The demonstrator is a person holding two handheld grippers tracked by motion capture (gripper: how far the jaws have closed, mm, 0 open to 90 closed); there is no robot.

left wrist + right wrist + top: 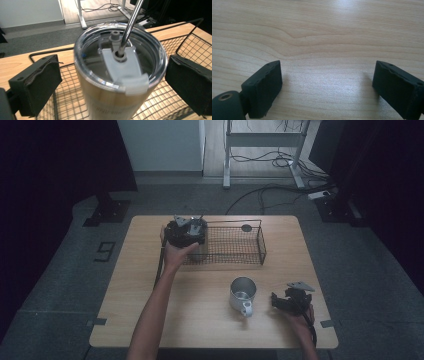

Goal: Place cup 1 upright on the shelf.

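A steel tumbler (110, 102) with a clear lid and a metal straw (130, 22) stands upright at the left end of a black wire basket (235, 245). My left gripper (116, 82) is open around the tumbler's top, and a gap shows between each pad and the rim. In the high view the left gripper (185, 232) hovers over the basket's left end. My right gripper (327, 85) is open with nothing between its jaws, low over bare wood. It sits near the table's front right in the high view (287, 301).
A metal mug (242, 295) with its handle toward the front stands on the wooden table (200, 320), left of the right gripper. A small dark round object (246, 227) lies in the basket's far right part. Cables and a desk frame are on the floor beyond.
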